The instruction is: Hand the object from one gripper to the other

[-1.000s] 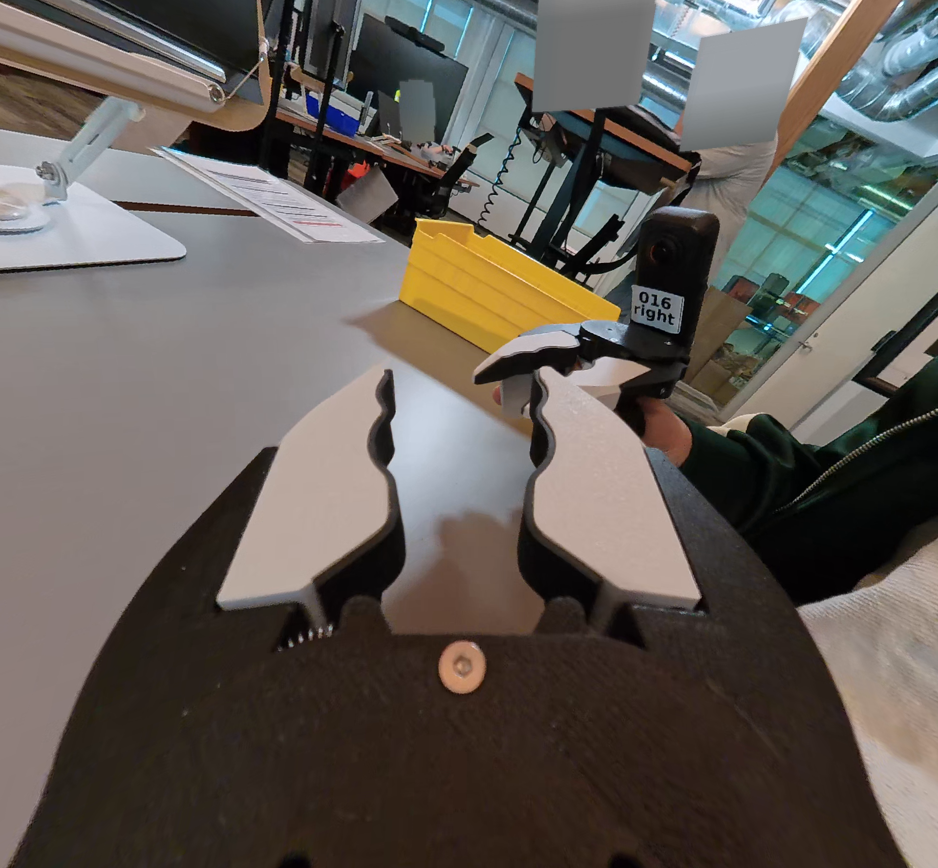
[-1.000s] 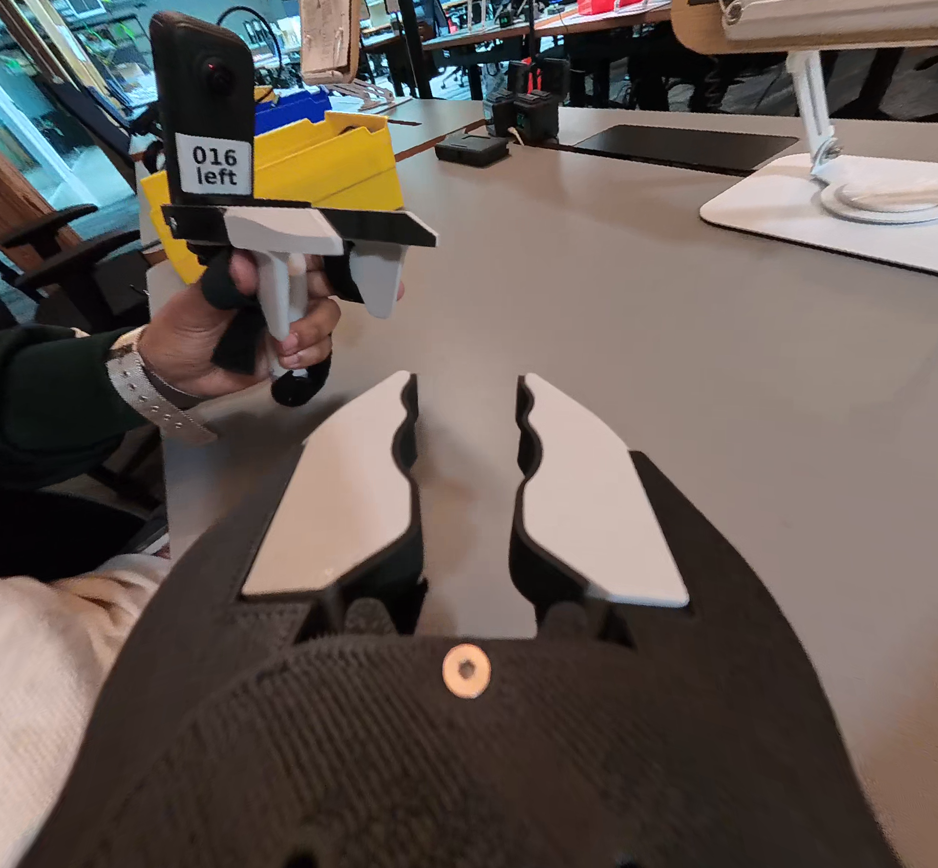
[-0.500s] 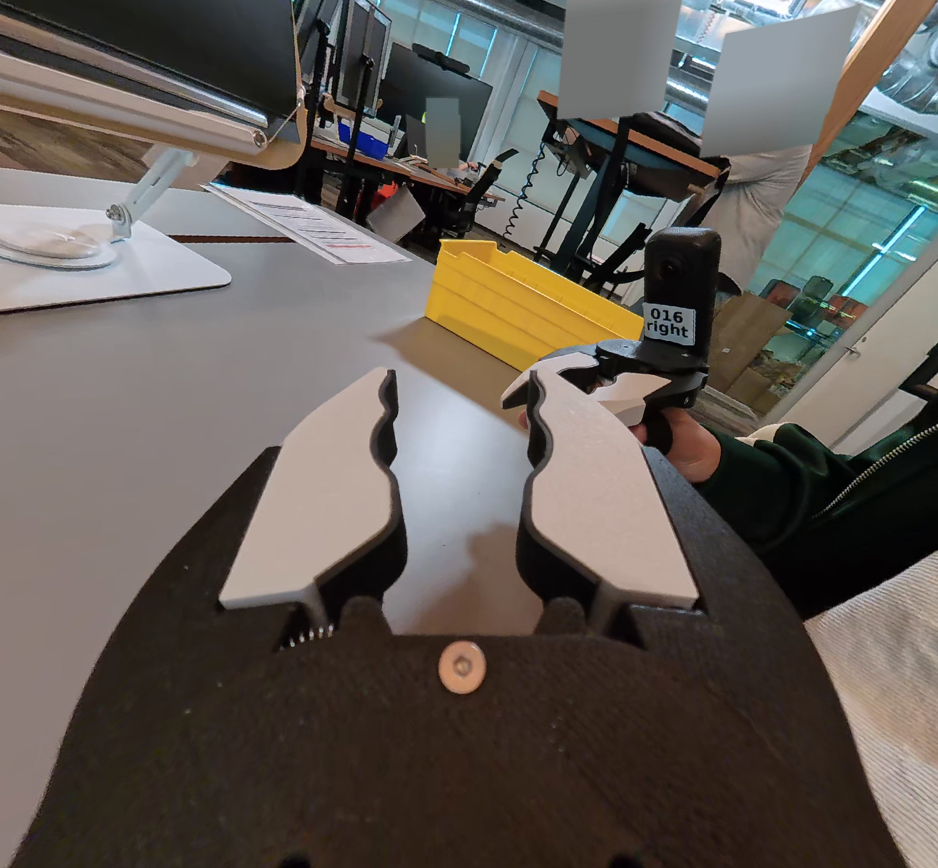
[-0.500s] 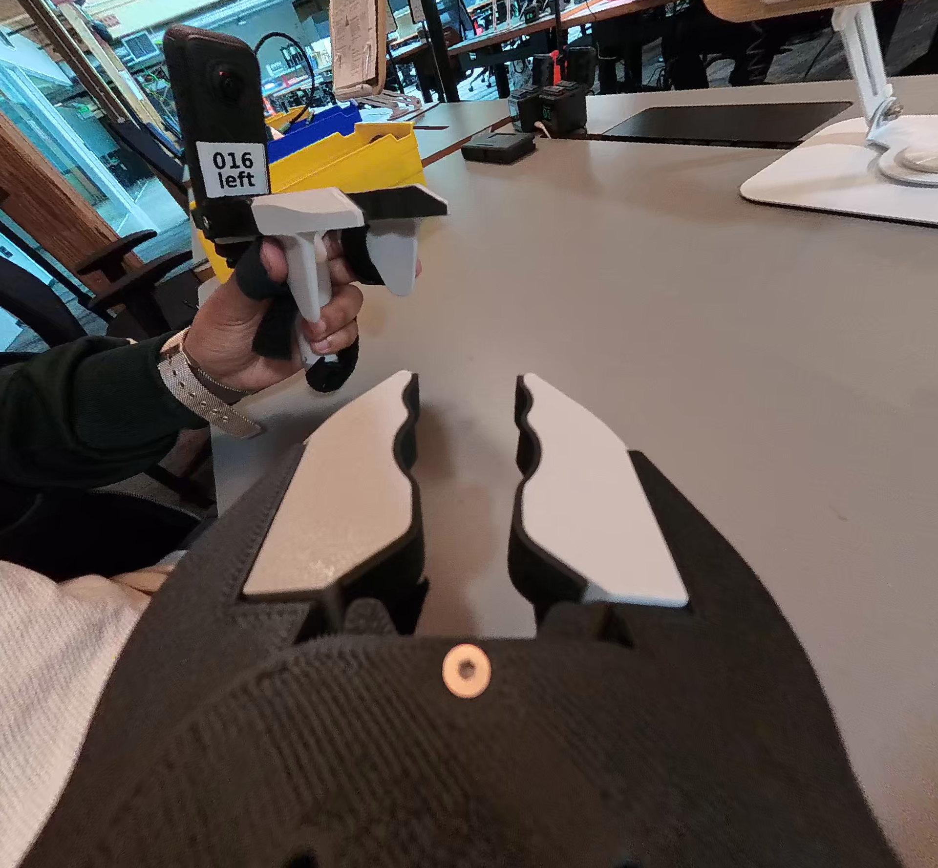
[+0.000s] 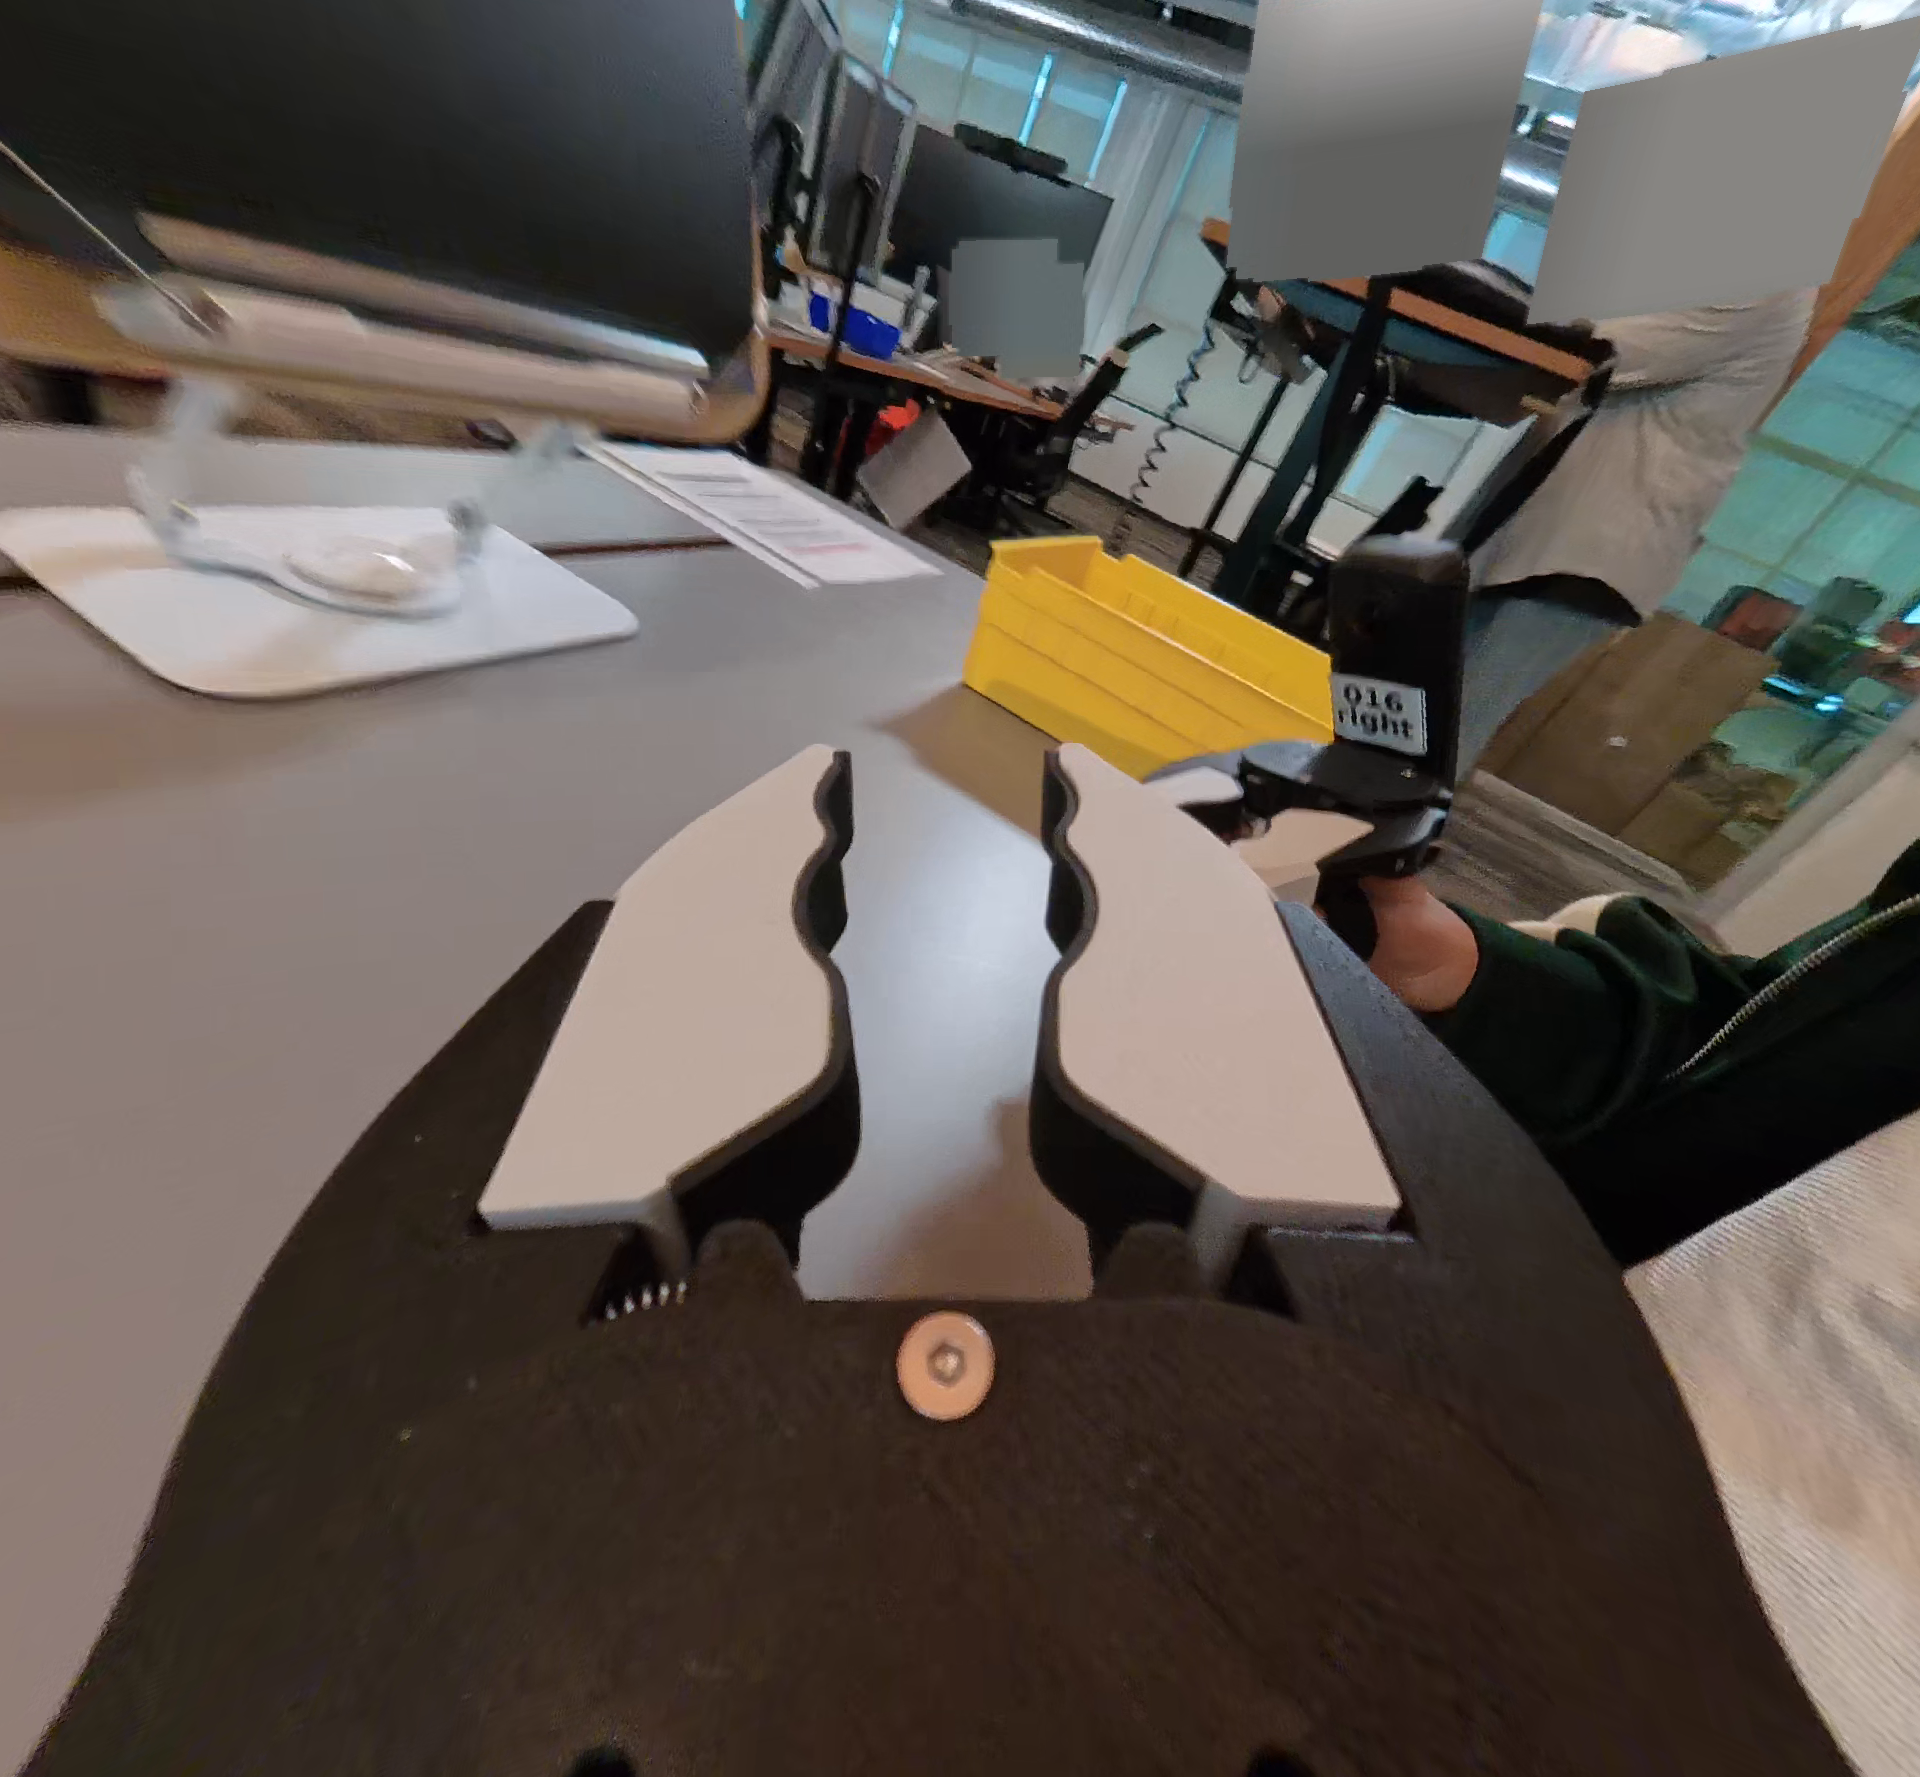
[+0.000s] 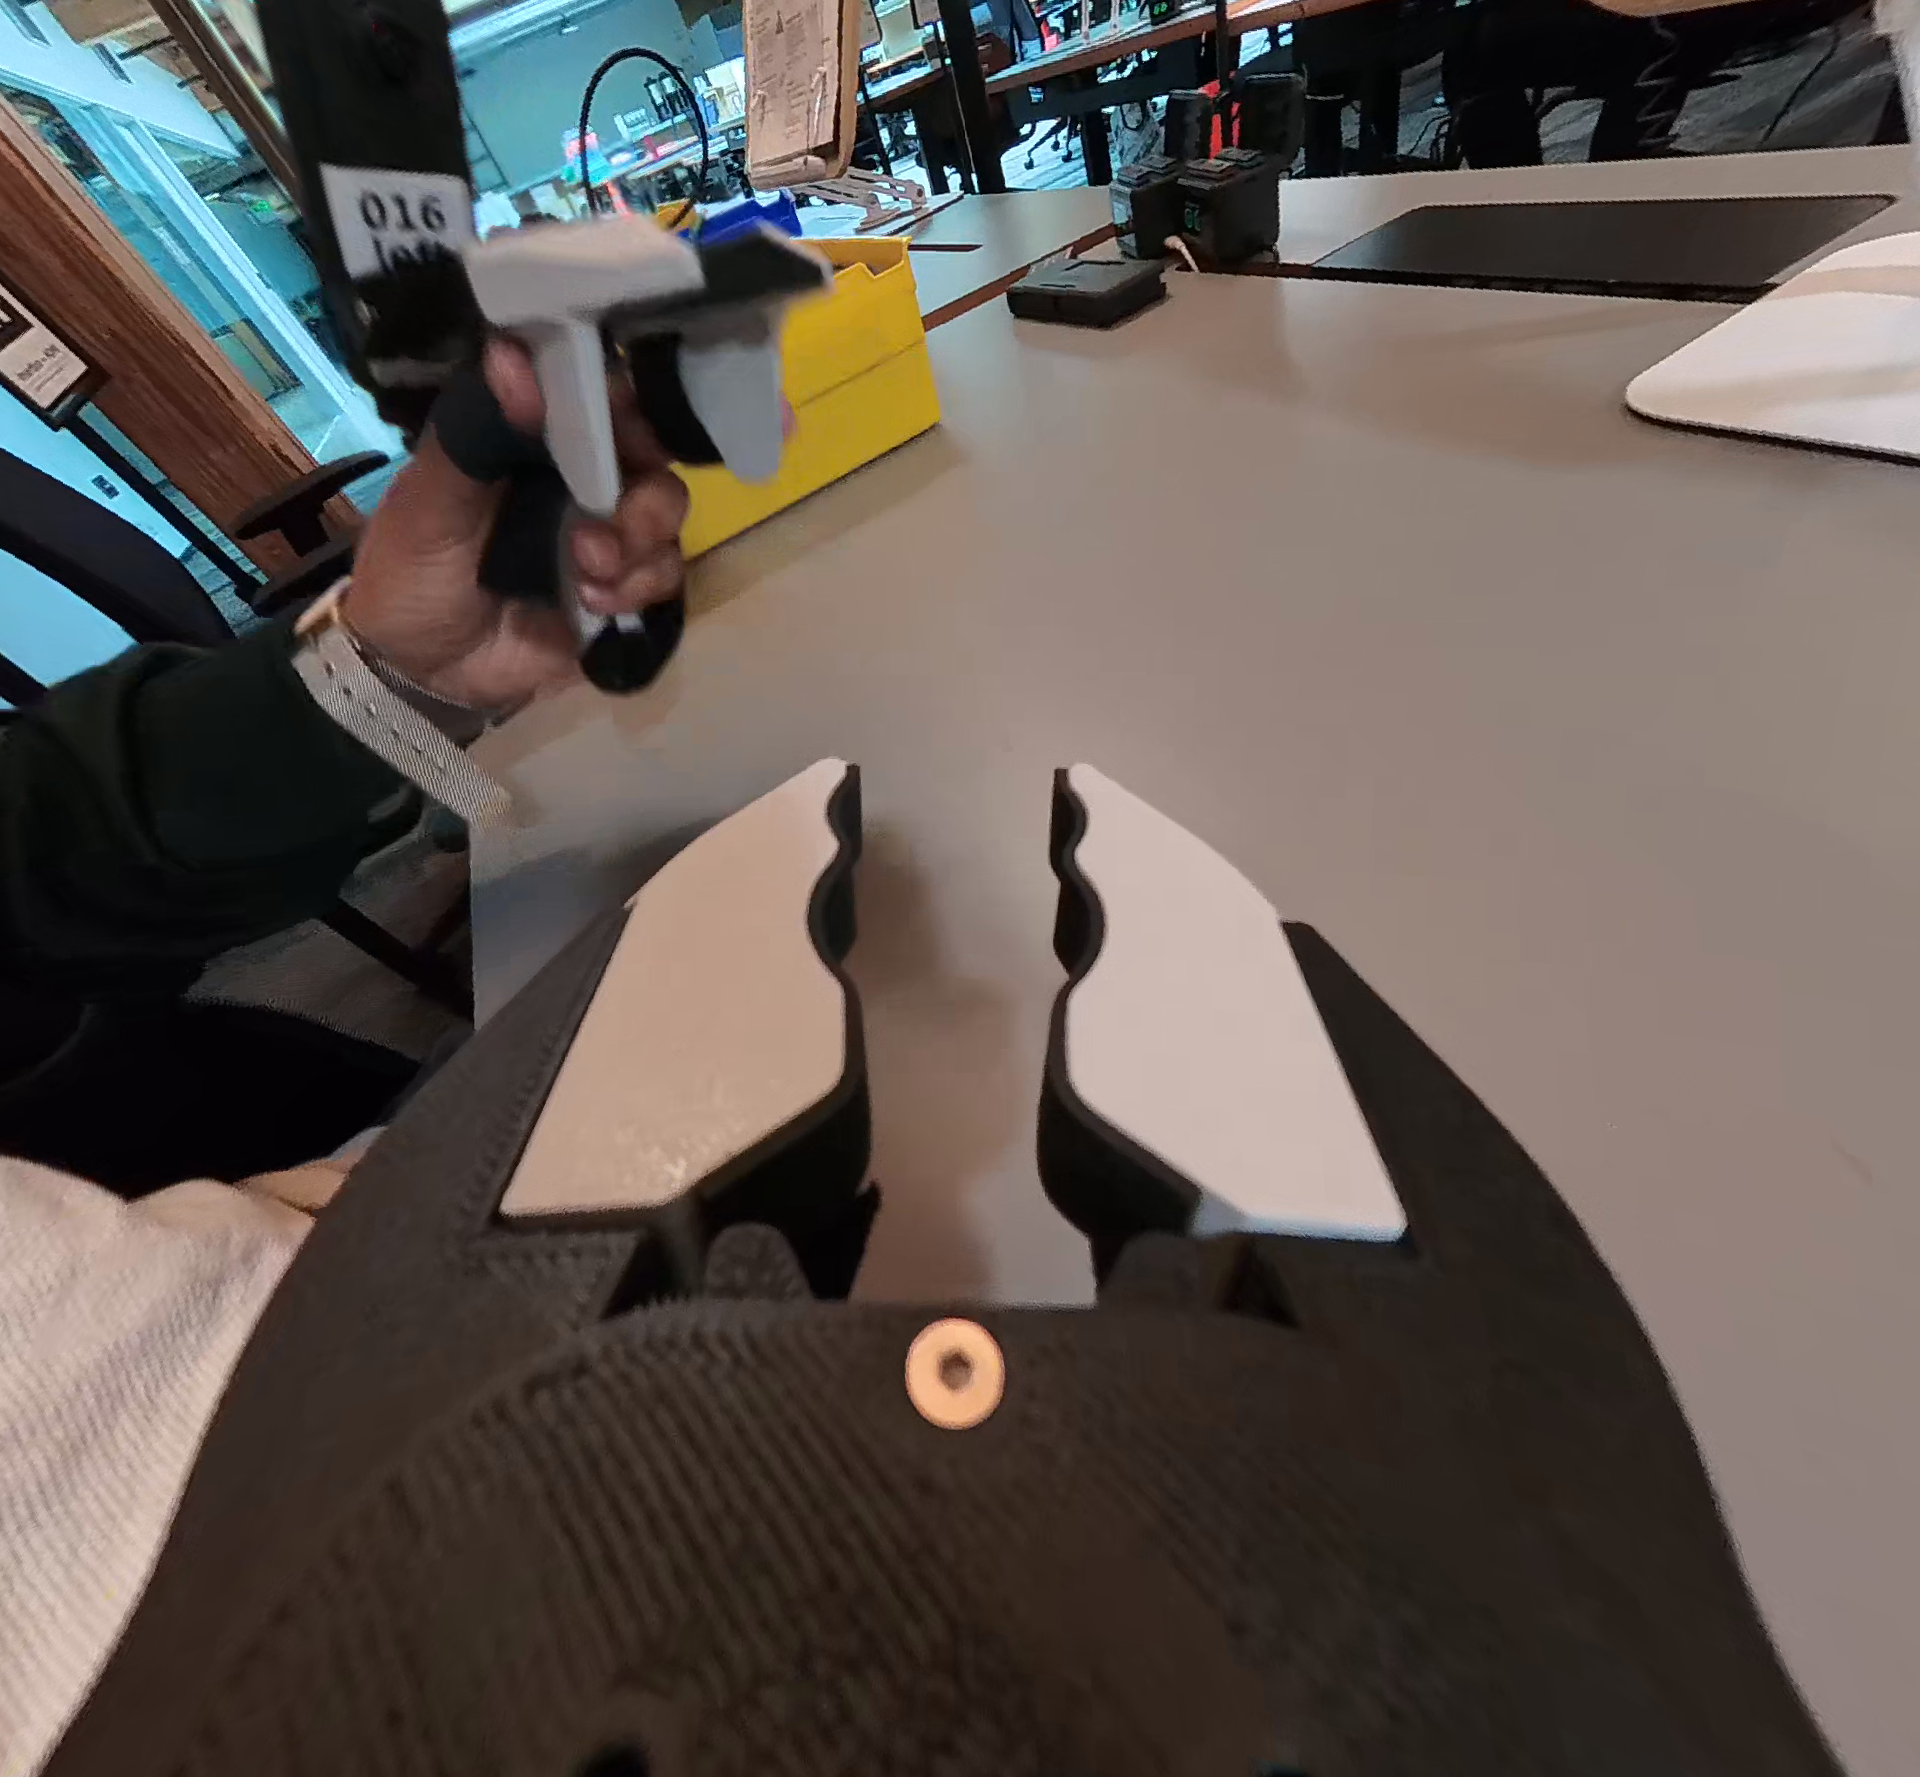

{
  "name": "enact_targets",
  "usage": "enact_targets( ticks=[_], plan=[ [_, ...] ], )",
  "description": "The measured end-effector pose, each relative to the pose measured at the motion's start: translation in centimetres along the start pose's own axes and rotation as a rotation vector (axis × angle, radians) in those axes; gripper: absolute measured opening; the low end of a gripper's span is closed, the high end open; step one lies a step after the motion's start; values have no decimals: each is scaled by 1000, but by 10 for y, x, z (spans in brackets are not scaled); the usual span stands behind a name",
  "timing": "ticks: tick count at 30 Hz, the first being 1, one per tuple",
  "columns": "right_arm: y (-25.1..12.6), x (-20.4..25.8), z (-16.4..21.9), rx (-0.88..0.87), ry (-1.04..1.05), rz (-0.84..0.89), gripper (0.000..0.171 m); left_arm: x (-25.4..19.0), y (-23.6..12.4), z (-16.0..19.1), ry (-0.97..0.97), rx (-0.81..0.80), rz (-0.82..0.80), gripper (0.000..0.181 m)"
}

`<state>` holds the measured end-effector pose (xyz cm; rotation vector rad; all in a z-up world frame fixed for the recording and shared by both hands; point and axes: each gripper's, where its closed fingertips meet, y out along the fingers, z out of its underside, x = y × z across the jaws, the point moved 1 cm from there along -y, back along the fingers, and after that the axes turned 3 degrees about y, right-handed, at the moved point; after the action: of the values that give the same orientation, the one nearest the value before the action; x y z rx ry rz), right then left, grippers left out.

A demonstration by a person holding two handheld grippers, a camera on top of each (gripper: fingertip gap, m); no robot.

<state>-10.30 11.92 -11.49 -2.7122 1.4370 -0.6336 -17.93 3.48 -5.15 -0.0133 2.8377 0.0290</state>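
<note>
Left wrist view showed the left hand-held gripper (image 5: 945, 782) held low over the grey desk (image 5: 312, 844), its two pale fingers (image 5: 686, 1000) spread apart with only bare desk surface between them. To its right, a little farther off, the right hand-held gripper (image 5: 1195, 782) was gripped by a hand (image 5: 1413, 948) in a dark green sleeve (image 5: 1662, 1031); a black camera (image 5: 1397, 626) with a white label stood on top of it. A yellow bin (image 5: 1132, 667) sat on the desk behind both, near the far edge. At the left, a white monitor base (image 5: 312, 605) lay on the desk under a dark screen (image 5: 364, 65).

From the right wrist view, the right hand-held gripper (image 6: 956, 782) was also spread, and nothing was between its fingers (image 6: 1195, 1000). The left hand-held gripper (image 6: 748, 345) was raised above the desk at the left, somewhat blurred, in a hand (image 6: 488, 574) wearing a pale wrist strap (image 6: 395, 740). A small black box (image 6: 1086, 288) and a dark mat (image 6: 1600, 241) lay at the far side.

I could not find the object to be handed over in either view; neither hand-held gripper was pinching anything.
</note>
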Motion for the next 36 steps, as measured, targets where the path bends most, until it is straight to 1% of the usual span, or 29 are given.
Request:
enact_targets(
  ticks=[2, 4, 5, 6, 8, 10, 12, 15, 18, 21, 25, 27, 29, 30, 31, 36],
  plan=[
    [4, 1, -1, -2, 8, -16, 35, 12, -28, -37, 85, -34, -76, 34],
    [6, 4, -2, -7, 26, -39, 35, 27, -65, -75, 206, -23, -184, 34],
    [7, 5, -3, -10, 31, -50, 35, 36, -84, -90, 271, 26, -237, 36],
    [8, 5, -4, -13, 33, -56, 34, 49, -103, -98, 335, 119, -302, 38],
    [9, 6, -7, -26, 37, -64, 34, 86, -147, -105, 433, 357, -443, 46],
    [11, 6, -7, -28, 54, -71, 34, 127, -192, -100, 410, 573, -528, 54],
    [13, 6, -7, -31, 77, -80, 34, 162, -235, -88, 353, 753, -563, 55],
    [14, 7, -8, -38, 92, -76, 34, 205, -290, -56, 361, 1047, -560, 56],
    [11, 5, -9, -44, 74, -45, 33, 229, -329, -18, 402, 1368, -510, 68],
    [10, 5, -11, -65, 98, -39, 33, 248, -350, 4, 533, 1616, -468, 76],
    [7, 6, -12, -92, 150, -38, 33, 266, -367, 24, 620, 1798, -410, 68],
    [6, 5, -12, -97, 154, -29, 32, 272, -369, 33, 619, 1805, -393, 64],
    [4, 5, -12, -98, 149, -22, 32, 277, -370, 41, 566, 1784, -396, 61],
    [3, 5, -13, -100, 149, -22, 32, 280, -370, 43, 563, 1779, -405, 58],
    [2, 6, -13, -103, 150, -25, 32, 282, -371, 44, 559, 1775, -413, 50],
    [2, 8, -14, -106, 163, -49, 32, 282, -378, 42, 553, 1796, -458, 39]
  ],
)
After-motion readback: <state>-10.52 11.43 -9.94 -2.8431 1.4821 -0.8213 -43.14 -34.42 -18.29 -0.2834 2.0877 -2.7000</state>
